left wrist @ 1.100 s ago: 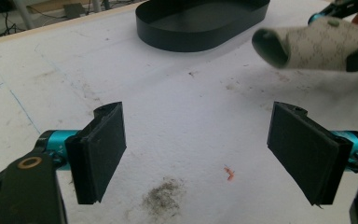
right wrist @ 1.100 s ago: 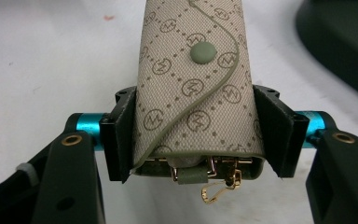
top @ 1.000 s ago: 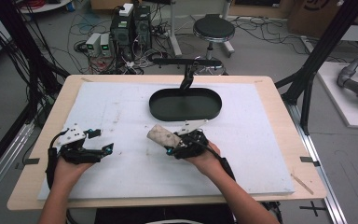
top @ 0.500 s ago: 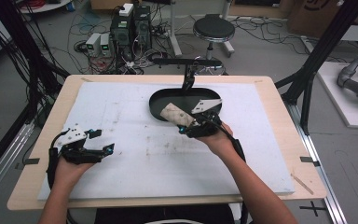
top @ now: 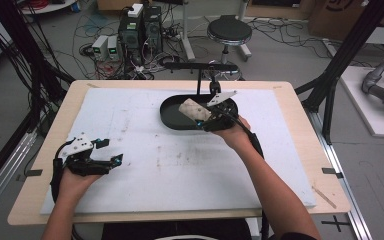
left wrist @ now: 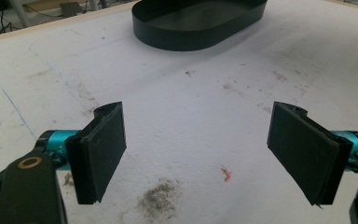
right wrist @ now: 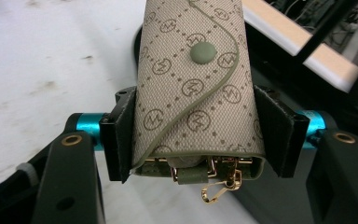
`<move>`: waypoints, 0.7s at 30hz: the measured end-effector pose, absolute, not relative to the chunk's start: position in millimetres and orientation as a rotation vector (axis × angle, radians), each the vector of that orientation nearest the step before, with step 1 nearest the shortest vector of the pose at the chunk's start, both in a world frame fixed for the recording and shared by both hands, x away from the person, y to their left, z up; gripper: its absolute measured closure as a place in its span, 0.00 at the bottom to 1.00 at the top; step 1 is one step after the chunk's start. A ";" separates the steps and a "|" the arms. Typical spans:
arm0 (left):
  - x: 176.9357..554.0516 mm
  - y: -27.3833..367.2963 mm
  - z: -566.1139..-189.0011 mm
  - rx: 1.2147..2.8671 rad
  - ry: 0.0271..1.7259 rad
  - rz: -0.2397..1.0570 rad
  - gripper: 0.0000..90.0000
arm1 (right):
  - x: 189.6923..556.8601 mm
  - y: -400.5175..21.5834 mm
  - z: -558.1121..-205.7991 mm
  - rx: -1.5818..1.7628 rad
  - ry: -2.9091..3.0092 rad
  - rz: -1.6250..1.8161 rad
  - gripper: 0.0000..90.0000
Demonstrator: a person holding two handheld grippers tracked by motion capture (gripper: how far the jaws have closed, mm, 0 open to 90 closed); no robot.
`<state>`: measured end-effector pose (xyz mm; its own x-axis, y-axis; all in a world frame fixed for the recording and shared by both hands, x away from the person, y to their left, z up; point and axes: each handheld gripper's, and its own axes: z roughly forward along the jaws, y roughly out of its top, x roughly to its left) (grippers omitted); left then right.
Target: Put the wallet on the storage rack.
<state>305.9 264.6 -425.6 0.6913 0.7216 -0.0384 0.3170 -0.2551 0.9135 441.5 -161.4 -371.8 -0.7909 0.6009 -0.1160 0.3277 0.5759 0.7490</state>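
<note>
Since the earlier frames the right gripper (top: 206, 116) has carried the key pouch (top: 194, 110) from the middle of the white mat (top: 130, 125) up and away from the person, to a point over the black oval tray (top: 172, 120); the left gripper (top: 111, 162) has not shifted.

Left side: the left gripper rests low on the mat near the person's edge of the table (top: 300, 115), its jaws standing wide apart with nothing between them, as the left gripper view confirms by bare mat between the two pads (left wrist: 100, 154). The tray lies well ahead of it, up and to the right.

Centre and right: the right gripper's jaws are clamped on the beige patterned pouch (right wrist: 193, 79), one pad on each long side. The pouch's long axis runs straight out from the jaws, snap flap upward, the brass clip end (right wrist: 216, 184) nearest the hand. In the high view the pouch points left across the tray, held above its floor and not touching it.

Judgement: the placement turns on this alignment. The pouch's length already runs roughly along the tray's long axis, so a straight descent should suffice. The right hand is much the nearer.
</note>
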 end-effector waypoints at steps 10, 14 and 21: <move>304.5 256.1 -421.0 1.844 0.784 0.473 0.22 | 473.4 -167.4 -374.1 0.754 2.459 1.019 0.41; 303.5 250.8 -419.0 1.849 0.765 0.467 0.22 | 486.6 -170.7 -383.3 0.774 2.469 1.015 0.41; 304.2 249.6 -420.4 1.853 0.766 0.465 0.22 | 501.7 -166.9 -394.5 0.757 2.486 0.986 0.41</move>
